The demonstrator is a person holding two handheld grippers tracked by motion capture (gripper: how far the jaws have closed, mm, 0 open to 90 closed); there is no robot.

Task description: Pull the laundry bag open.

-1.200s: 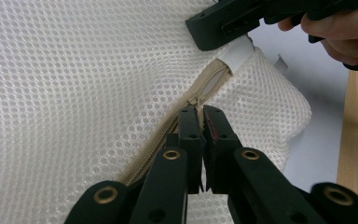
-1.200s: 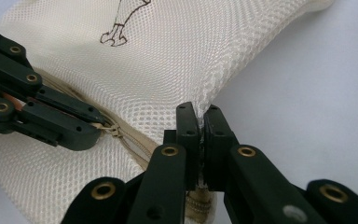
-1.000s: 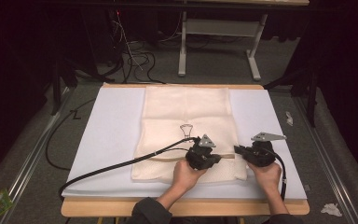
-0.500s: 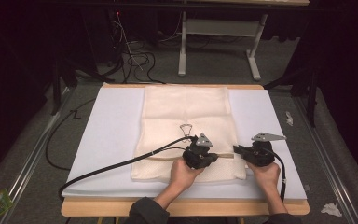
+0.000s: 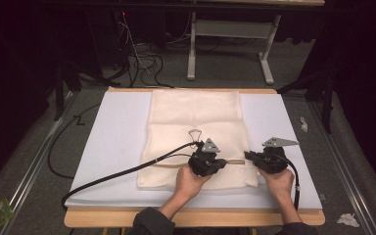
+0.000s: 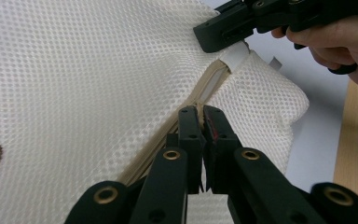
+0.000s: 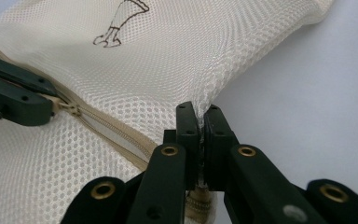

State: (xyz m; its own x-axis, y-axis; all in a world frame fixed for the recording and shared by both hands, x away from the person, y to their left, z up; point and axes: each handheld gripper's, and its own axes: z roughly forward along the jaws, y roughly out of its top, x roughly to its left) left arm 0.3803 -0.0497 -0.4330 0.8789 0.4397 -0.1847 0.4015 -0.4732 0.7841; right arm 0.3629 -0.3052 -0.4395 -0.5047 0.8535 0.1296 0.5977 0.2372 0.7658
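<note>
The cream mesh laundry bag (image 5: 196,132) lies flat on a white pad (image 5: 117,142) on the wooden table (image 5: 191,218), near its front edge. The left tool (image 6: 199,114) is shut on the bag's zipper (image 6: 168,135). The right tool (image 7: 200,116) pinches the mesh at the bag's end. A black cable (image 5: 122,171) trails left across the pad. A little brown drawing (image 5: 194,134) sits mid-bag.
</note>
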